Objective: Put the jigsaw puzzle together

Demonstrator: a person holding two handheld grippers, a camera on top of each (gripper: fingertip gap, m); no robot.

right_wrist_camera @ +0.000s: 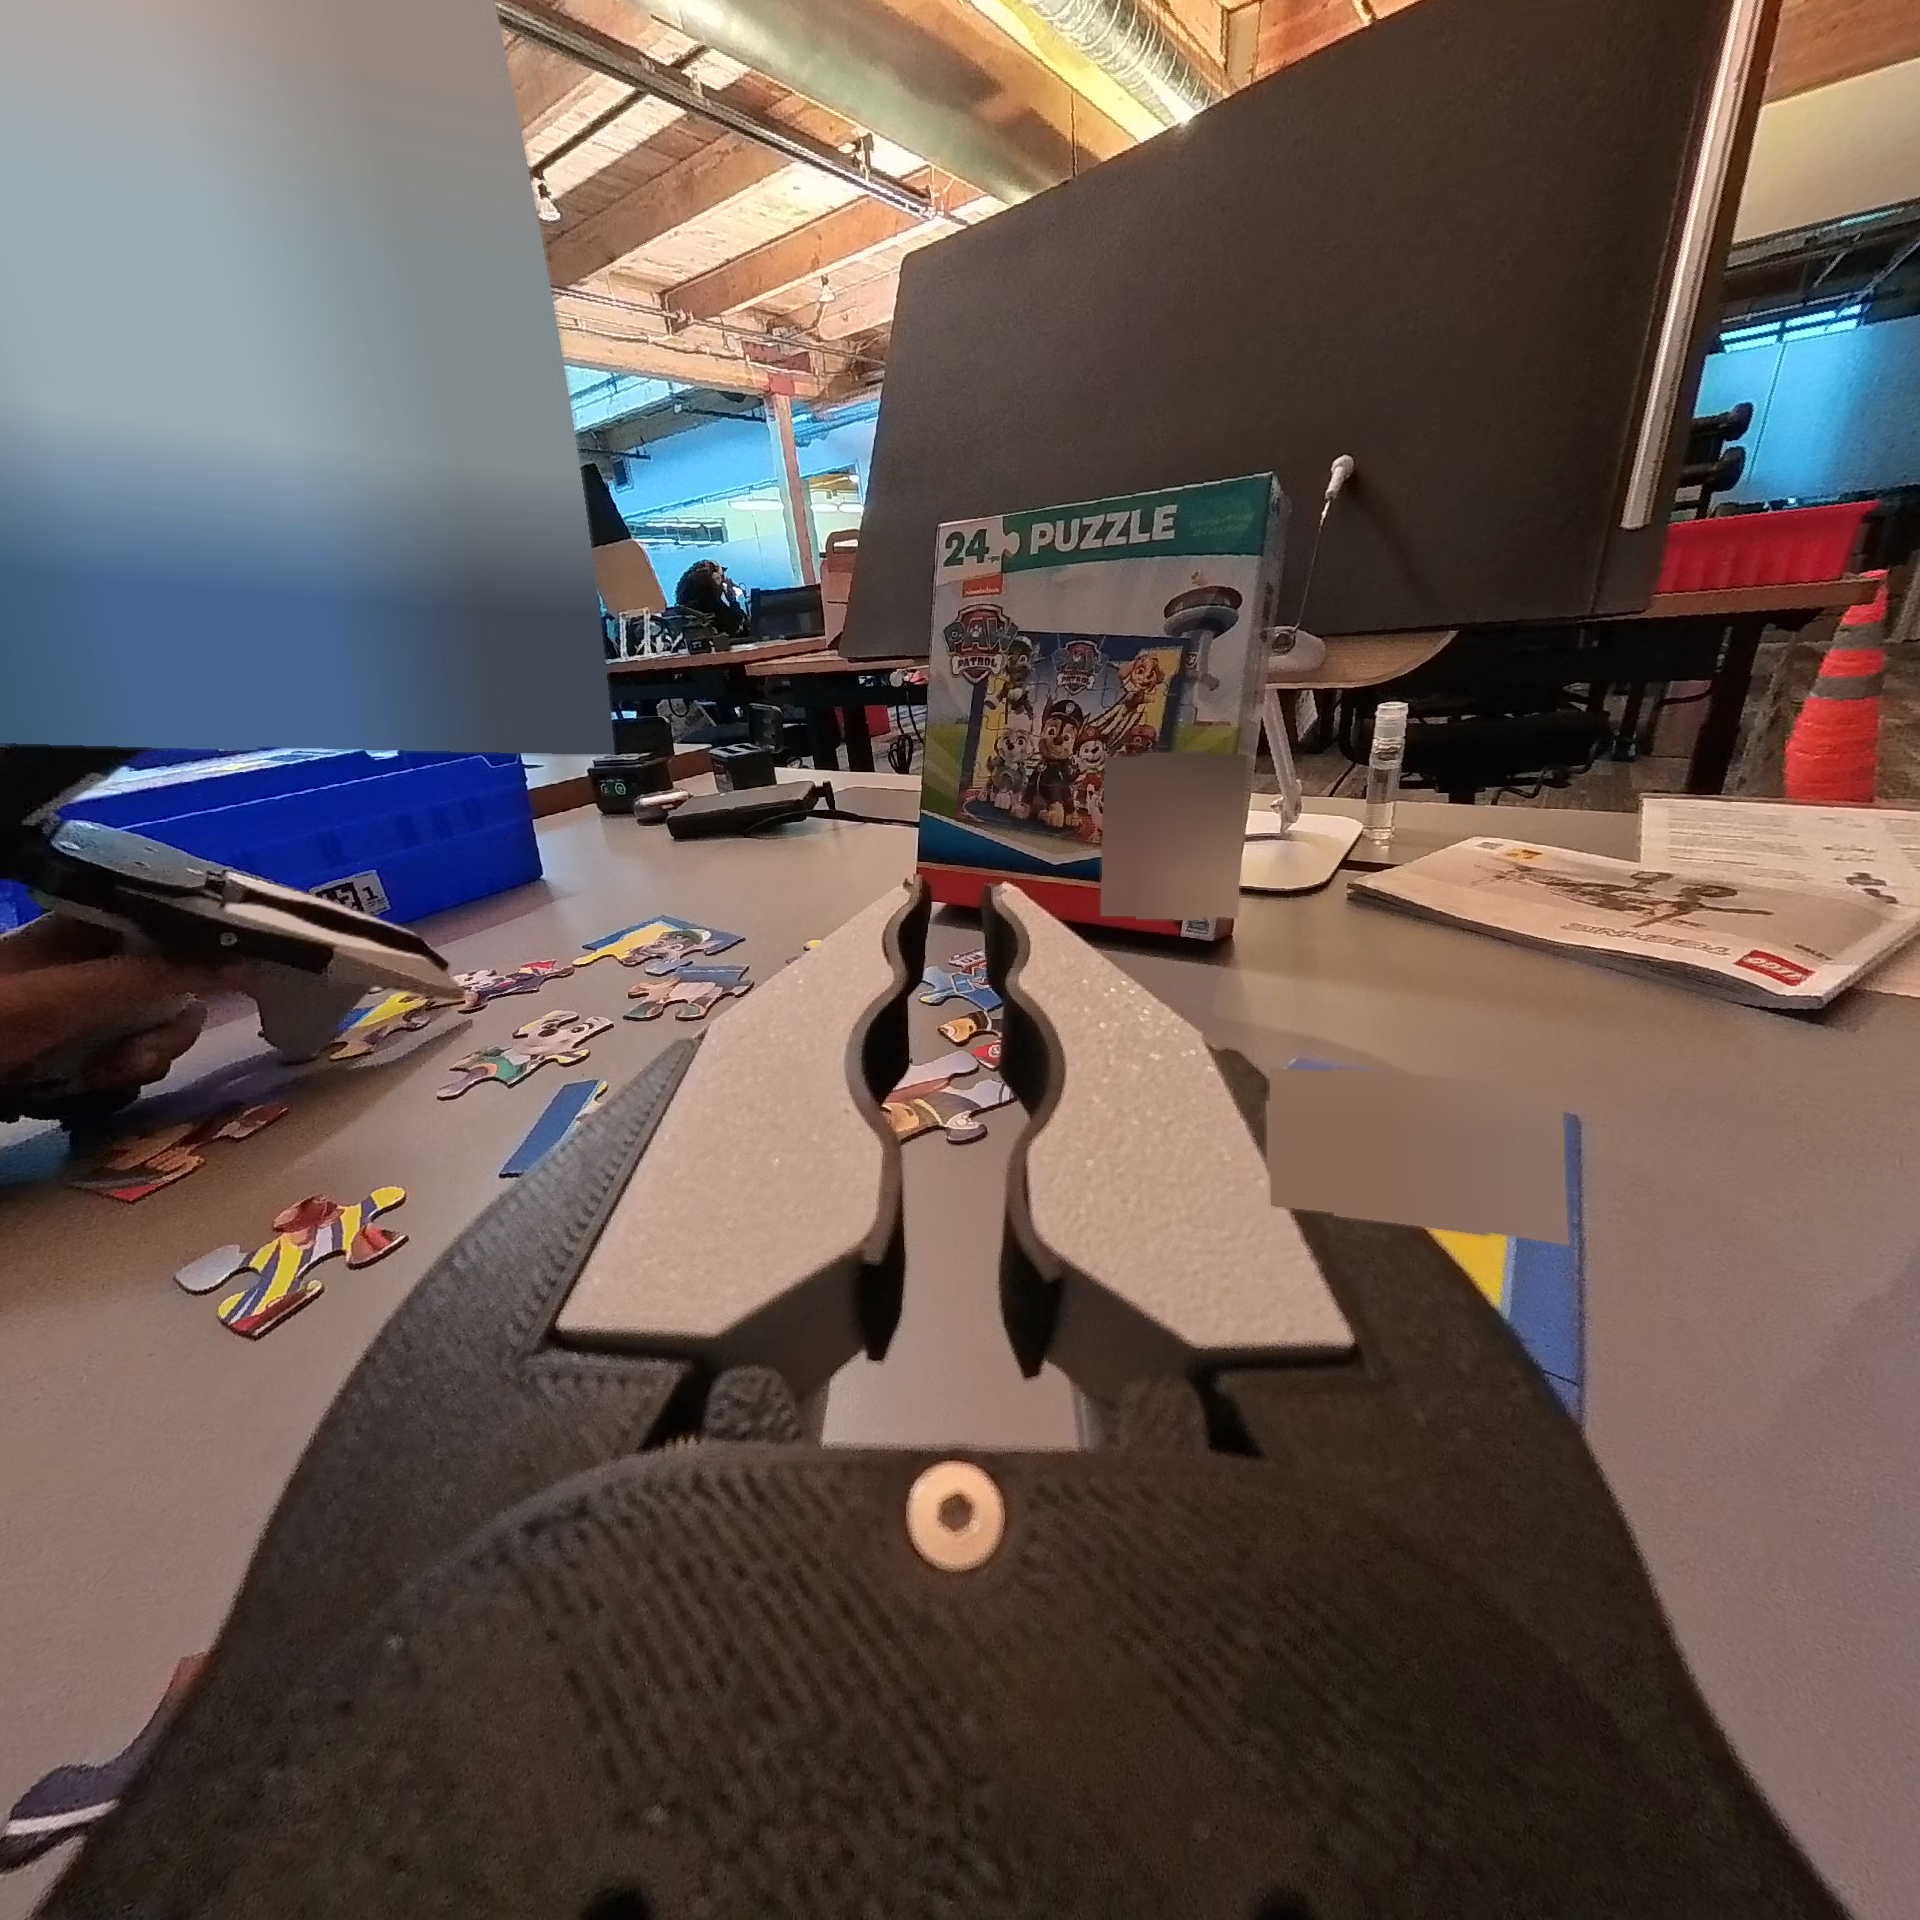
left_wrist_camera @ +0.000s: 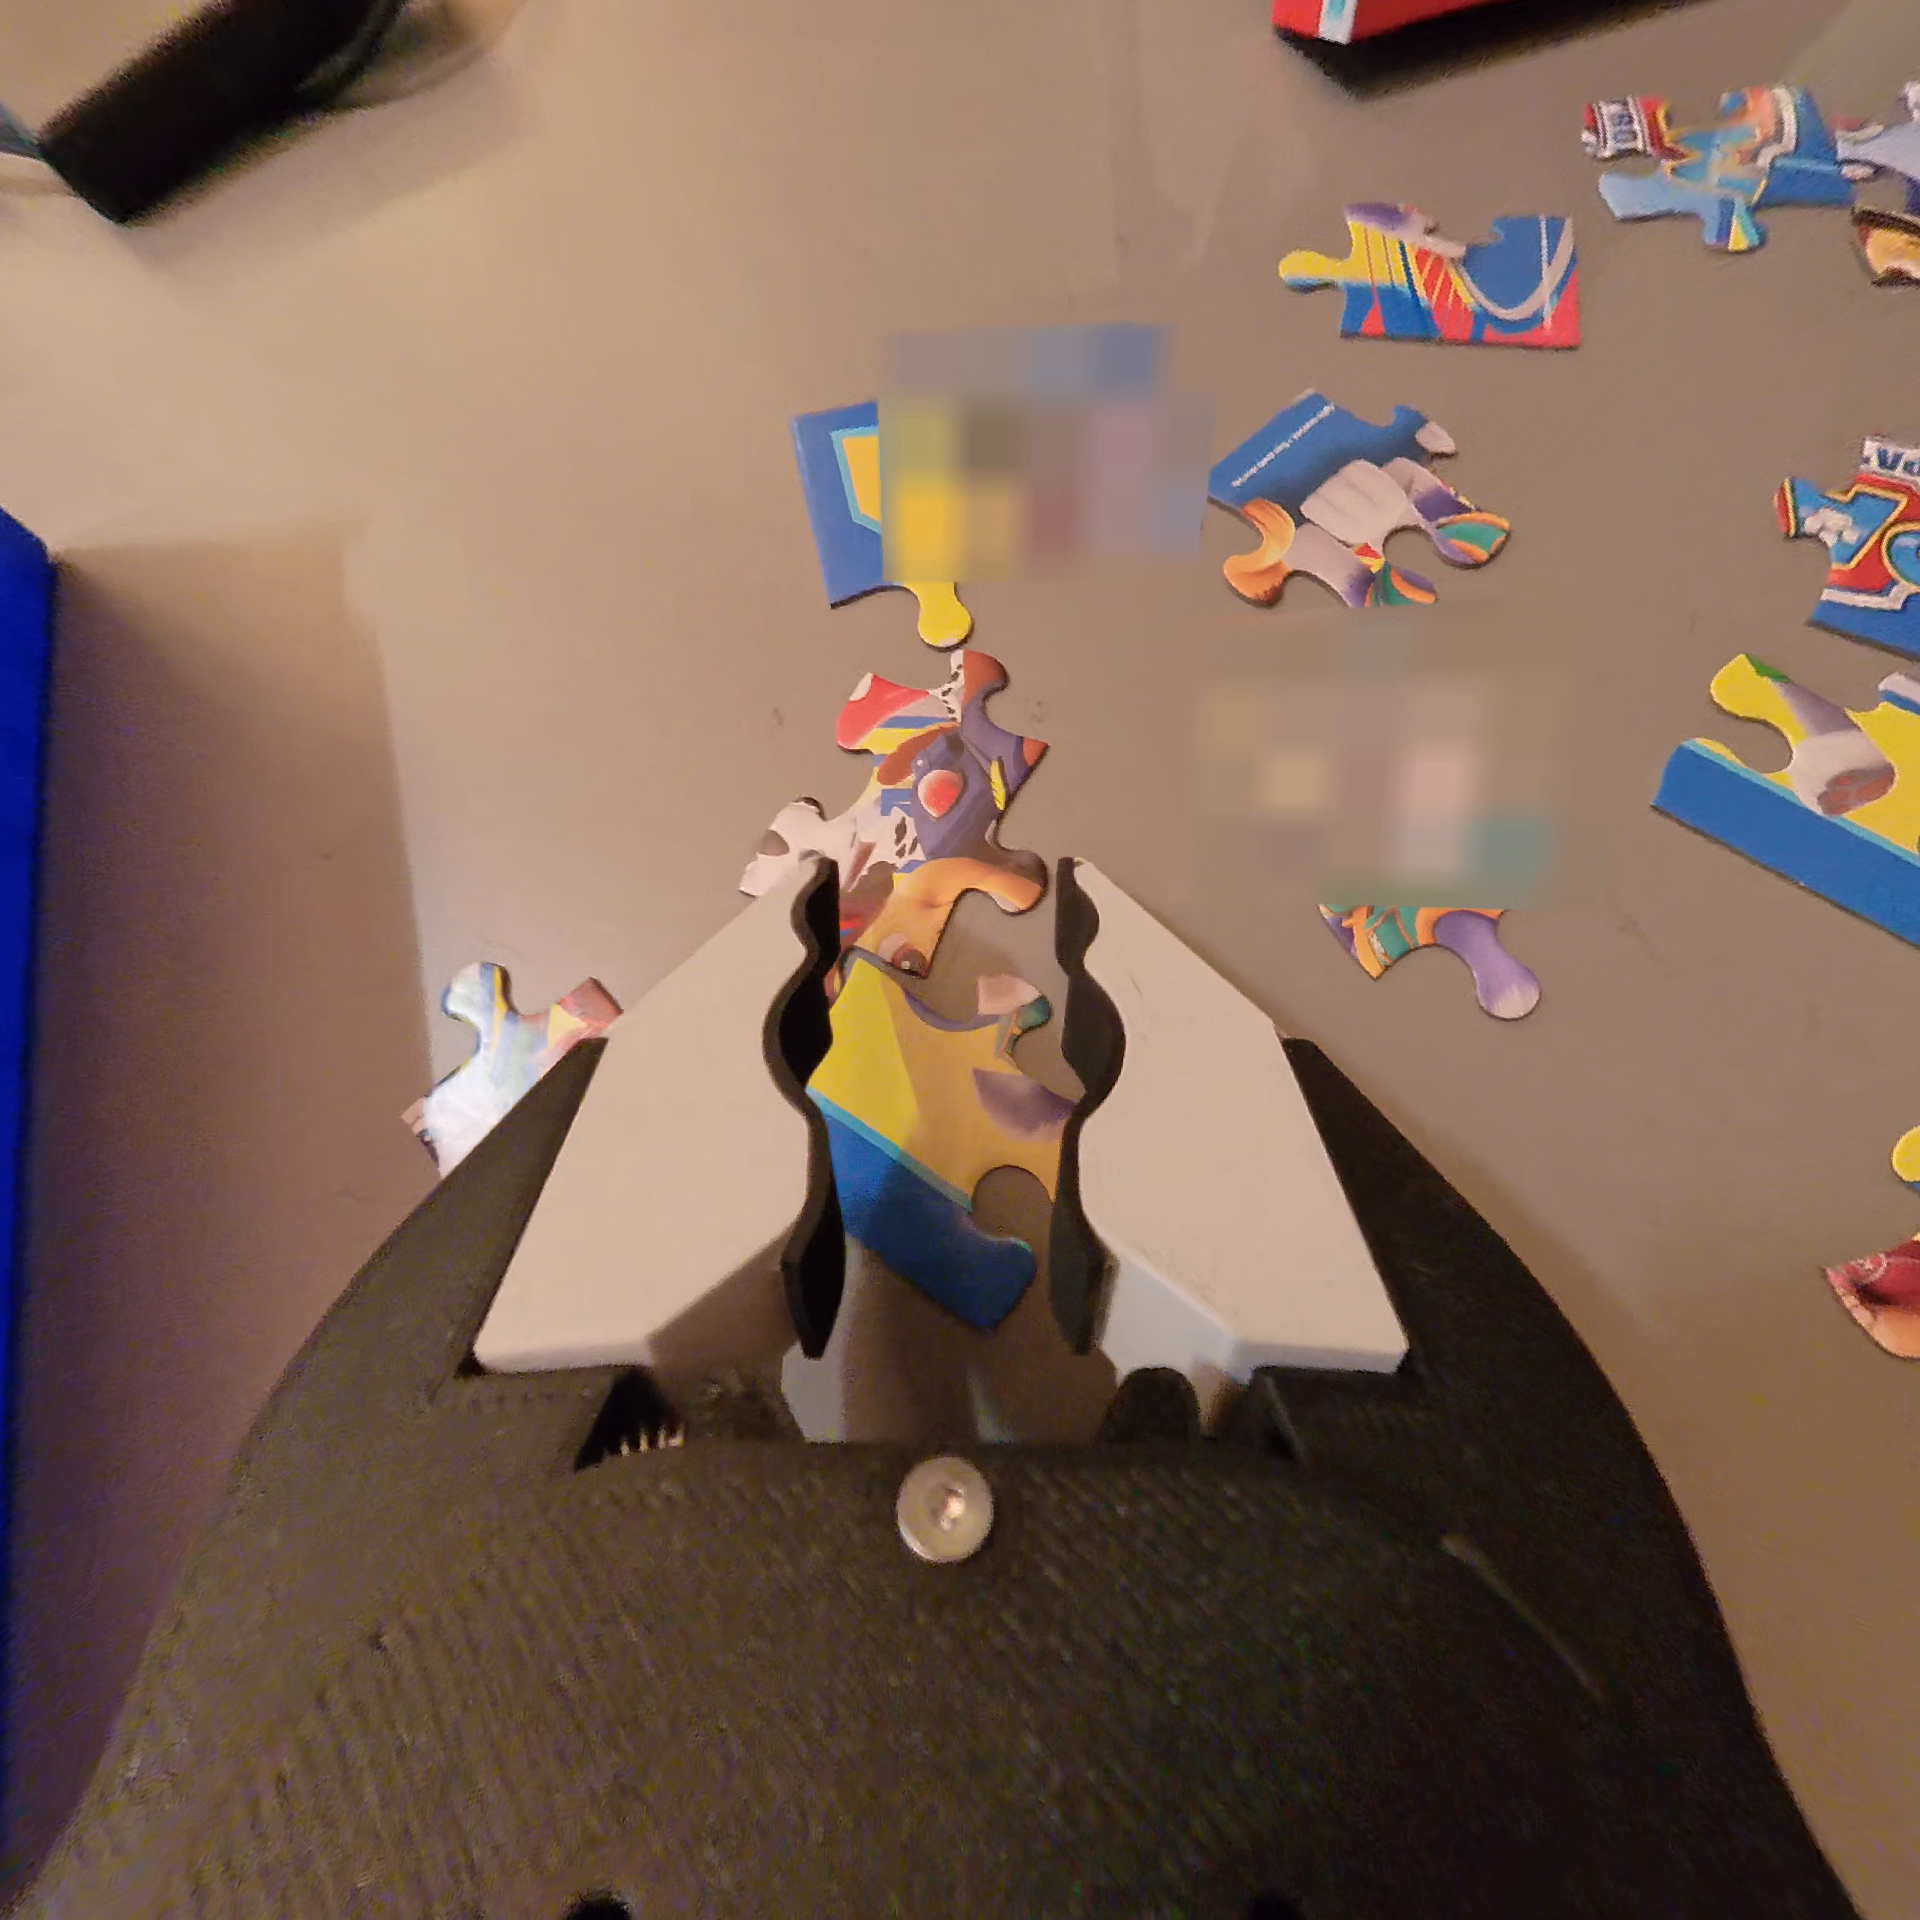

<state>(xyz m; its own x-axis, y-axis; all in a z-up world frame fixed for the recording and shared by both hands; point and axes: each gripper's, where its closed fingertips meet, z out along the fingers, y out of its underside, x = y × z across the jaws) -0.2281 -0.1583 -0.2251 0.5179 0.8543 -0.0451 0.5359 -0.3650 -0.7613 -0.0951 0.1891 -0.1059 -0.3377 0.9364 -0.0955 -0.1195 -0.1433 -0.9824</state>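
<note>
While my left gripper (left_wrist_camera: 948, 883) hangs low over the grey table (left_wrist_camera: 623, 468), its jaws stand released, straddling a yellow-and-blue puzzle piece (left_wrist_camera: 914, 1122) that lies flat beneath them, a gap showing on the right side. Just beyond that piece lies a multicoloured piece (left_wrist_camera: 945, 769), then a blue-edged piece (left_wrist_camera: 836, 499), with other loose pieces (left_wrist_camera: 1444, 281) scattered right of it. My right gripper (right_wrist_camera: 954, 899) hovers nearly closed on nothing, aimed at the upright puzzle box (right_wrist_camera: 1101, 686), well right of that piece.
</note>
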